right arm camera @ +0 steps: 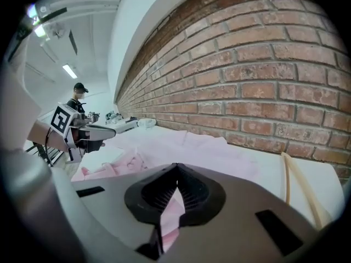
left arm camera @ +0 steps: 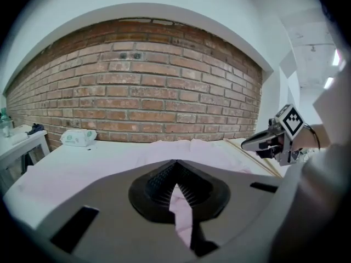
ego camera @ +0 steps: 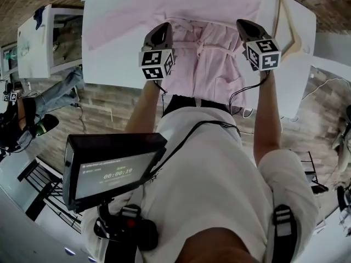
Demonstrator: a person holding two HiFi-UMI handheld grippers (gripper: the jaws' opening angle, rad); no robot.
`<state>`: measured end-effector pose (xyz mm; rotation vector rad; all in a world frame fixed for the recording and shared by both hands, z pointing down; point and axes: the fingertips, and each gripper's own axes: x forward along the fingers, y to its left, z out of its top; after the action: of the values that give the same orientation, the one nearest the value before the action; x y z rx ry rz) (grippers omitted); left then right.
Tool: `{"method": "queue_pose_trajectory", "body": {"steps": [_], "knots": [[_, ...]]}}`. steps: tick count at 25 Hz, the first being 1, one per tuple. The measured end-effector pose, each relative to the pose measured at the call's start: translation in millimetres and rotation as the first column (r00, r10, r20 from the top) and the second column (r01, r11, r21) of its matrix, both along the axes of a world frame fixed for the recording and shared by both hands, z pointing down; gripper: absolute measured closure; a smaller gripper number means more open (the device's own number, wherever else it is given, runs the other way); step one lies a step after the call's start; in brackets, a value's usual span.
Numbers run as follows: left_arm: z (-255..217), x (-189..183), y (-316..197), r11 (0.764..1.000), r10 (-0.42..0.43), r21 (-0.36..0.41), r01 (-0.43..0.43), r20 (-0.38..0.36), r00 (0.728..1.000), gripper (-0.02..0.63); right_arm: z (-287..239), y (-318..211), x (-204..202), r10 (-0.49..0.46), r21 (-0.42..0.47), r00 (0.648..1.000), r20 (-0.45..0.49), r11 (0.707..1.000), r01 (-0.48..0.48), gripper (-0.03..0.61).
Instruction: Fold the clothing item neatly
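A pale pink garment lies spread on the white table, its lower part bunched toward the near edge. My left gripper is shut on a fold of the pink cloth, which shows pinched between its jaws. To the right, my right gripper is shut on another fold of the same cloth. Both grippers hover over the garment's near portion, about a forearm apart. Each gripper appears in the other's view: the right gripper and the left gripper.
A wooden hanger lies on the table's right side. A packet of wipes sits at the far left by the brick wall. A white side table stands to the left, a screen hangs at my waist.
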<state>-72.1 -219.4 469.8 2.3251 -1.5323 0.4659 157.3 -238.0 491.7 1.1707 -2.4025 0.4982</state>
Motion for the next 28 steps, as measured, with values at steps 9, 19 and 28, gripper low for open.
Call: {"method": "queue_pose_trajectory", "body": {"steps": [9, 19, 28], "knots": [[-17.4, -27.3, 63.2, 0.996, -0.089, -0.023, 0.088, -0.04, 0.995, 0.62, -12.5, 38.4, -34.5, -0.094, 0.016, 0.994, 0.05, 0.995, 0.094, 0.572], [-34.2, -72.6, 74.7, 0.992, -0.122, 0.019, 0.123, -0.066, 0.99, 0.62, -34.2, 75.2, -102.6, -0.19, 0.038, 0.982, 0.011, 0.981, 0.19, 0.572], [-39.8, -152.9, 75.5, 0.987, -0.148, 0.048, 0.153, -0.09, 0.985, 0.62, -58.6, 76.0, -170.4, -0.168, 0.072, 0.986, 0.006, 0.983, 0.167, 0.572]]}}
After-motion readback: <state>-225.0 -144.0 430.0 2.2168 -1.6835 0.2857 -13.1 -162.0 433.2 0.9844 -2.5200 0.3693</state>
